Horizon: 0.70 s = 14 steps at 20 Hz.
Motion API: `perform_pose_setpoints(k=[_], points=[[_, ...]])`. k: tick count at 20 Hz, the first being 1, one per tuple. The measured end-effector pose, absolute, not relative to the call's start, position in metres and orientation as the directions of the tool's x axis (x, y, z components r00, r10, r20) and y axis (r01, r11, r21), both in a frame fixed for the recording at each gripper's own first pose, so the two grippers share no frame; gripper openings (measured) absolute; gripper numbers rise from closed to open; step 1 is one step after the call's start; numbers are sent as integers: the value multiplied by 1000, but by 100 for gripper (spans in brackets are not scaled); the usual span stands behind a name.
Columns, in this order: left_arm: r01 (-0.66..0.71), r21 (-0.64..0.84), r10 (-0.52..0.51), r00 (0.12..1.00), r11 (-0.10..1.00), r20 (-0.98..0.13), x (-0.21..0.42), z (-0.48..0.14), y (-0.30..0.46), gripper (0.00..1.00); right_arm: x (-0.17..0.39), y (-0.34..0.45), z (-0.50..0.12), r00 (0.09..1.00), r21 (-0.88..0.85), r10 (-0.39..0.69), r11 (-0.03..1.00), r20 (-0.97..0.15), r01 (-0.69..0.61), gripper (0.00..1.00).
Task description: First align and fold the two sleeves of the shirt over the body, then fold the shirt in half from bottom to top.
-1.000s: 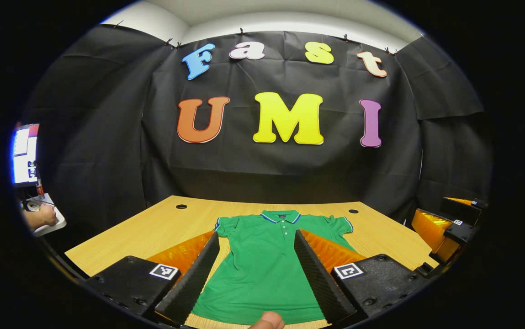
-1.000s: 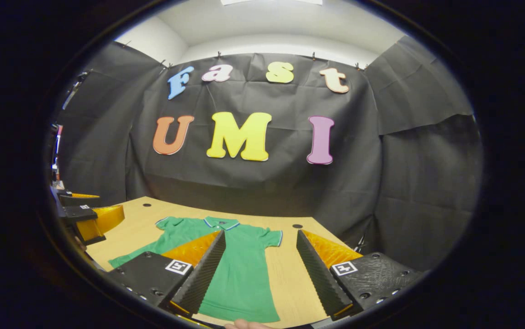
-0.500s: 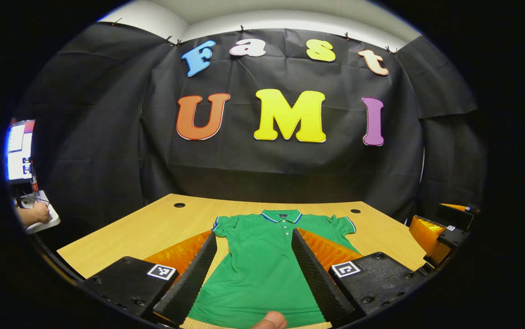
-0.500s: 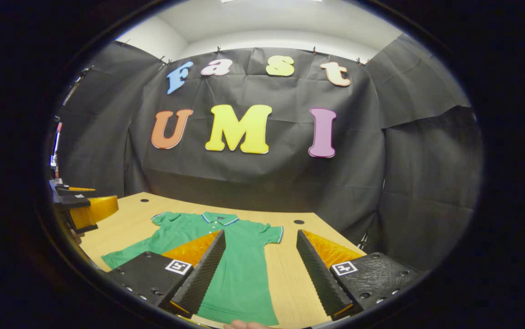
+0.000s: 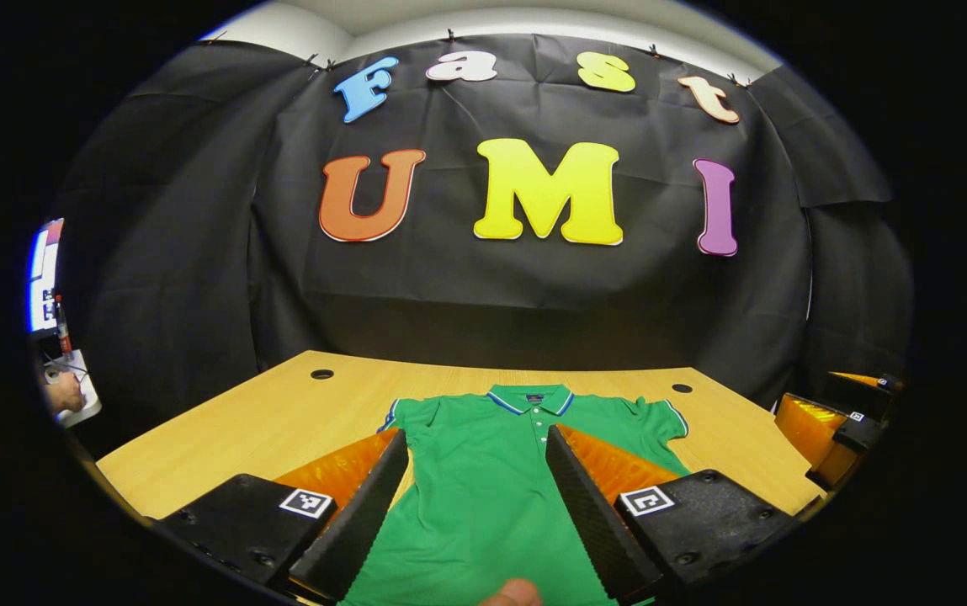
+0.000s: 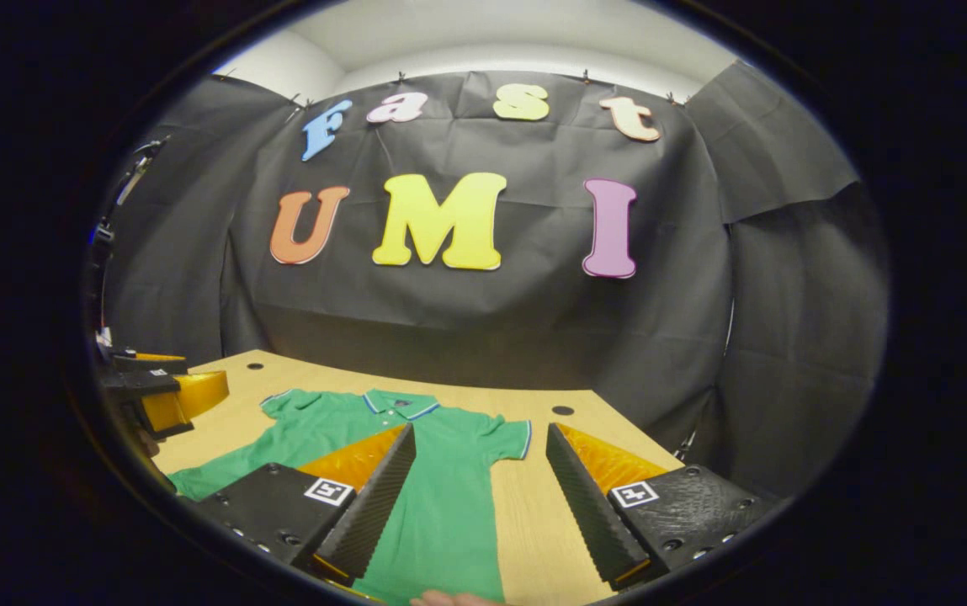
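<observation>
Both tools are hanging wide apart above the green shirt point(image 5: 483, 497), which is lying flat, collar away, on the worktop point(image 5: 281, 412). Left tool point(image 5: 475, 513), right tool point(image 6: 483, 505): each should be pinching its own sleeve edge cleanly, lifting little, folding inward evenly.

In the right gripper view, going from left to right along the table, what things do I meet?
Left gripper → green shirt → bare table → the hole in the table, near its far edge.
</observation>
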<state>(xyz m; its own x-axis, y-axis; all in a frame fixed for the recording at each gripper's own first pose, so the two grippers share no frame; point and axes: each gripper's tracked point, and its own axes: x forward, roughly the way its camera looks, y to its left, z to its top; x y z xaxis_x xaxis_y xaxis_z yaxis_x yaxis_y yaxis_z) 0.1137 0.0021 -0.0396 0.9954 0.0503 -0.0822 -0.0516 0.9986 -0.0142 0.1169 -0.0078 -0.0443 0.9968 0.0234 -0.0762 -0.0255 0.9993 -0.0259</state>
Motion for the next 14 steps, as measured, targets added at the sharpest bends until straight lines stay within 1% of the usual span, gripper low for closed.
perform_pose_setpoints(k=[2,4,6,7,8,11,14], points=[[-47,1,47,997,999,-69,124,-38,3,100,141,-12,-43,997,-42,13,999,-81,-16,96],[-66,12,66,997,998,-37,133,-38,12,100,170,-17,-41,996,-49,-3,999,-93,-1,95],[-61,-13,61,998,998,-24,139,-41,15,100,202,-23,-41,993,-46,-17,999,-114,12,95],[-48,-25,47,998,999,-34,141,-45,13,100,220,-25,-40,992,-45,-25,999,-123,20,95],[-42,-33,41,998,999,-38,143,-48,15,100,239,-26,-46,989,-54,-34,998,-145,26,96],[-67,-54,65,997,996,-39,148,-51,29,100,301,-26,-67,979,-76,-44,997,-199,30,95],[-64,-47,61,997,997,-51,152,-56,34,100,362,-35,-110,955,-69,-70,996,-287,53,95]])
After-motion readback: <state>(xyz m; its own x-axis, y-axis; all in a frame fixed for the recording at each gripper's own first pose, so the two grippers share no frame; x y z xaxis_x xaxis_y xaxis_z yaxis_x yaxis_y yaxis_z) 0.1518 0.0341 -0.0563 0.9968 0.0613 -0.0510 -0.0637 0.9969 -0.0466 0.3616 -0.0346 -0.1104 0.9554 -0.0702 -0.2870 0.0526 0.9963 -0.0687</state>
